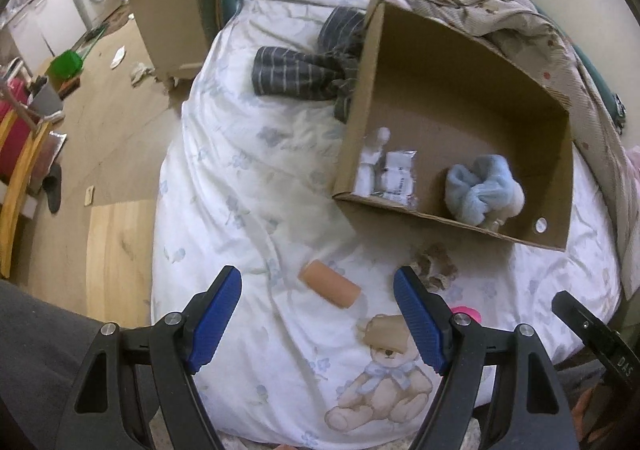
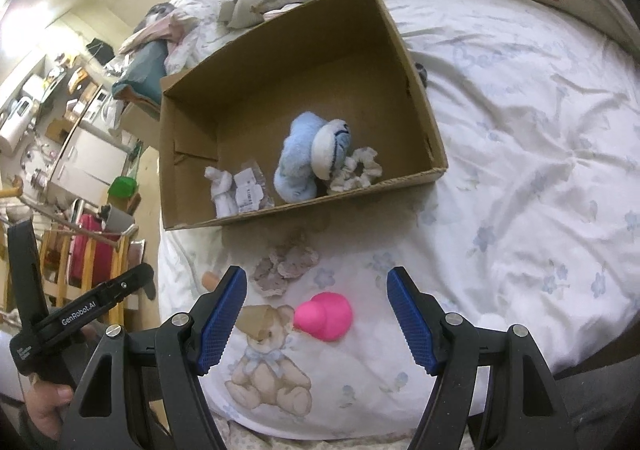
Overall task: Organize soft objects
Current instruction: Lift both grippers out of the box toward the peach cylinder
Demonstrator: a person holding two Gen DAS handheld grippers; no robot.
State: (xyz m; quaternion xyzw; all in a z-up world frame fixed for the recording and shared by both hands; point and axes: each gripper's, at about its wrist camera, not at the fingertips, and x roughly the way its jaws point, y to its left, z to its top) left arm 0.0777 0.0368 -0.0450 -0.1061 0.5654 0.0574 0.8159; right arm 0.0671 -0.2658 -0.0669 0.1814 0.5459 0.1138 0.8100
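Both grippers, left point(image 1: 318, 316) and right point(image 2: 316, 316), gape wide, holding nothing. On the duvet point(image 2: 520, 130): one pink toy point(image 2: 326, 316), one peach roll point(image 1: 330, 289), one beige scrunchie point(image 2: 286, 264). One cardboard box point(image 2: 192, 98) holds one blue plush point(image 2: 296, 166), one white scrunchie point(image 2: 358, 170), one white cloth point(image 2: 222, 190), one packet point(image 2: 248, 190).

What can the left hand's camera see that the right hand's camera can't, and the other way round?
Only the left view shows the striped grey cloth beside the box and the whole peach roll. Only the right view shows the white scrunchie in the box and the whole pink toy. Both show the cardboard box, the blue plush inside, and open tongs.
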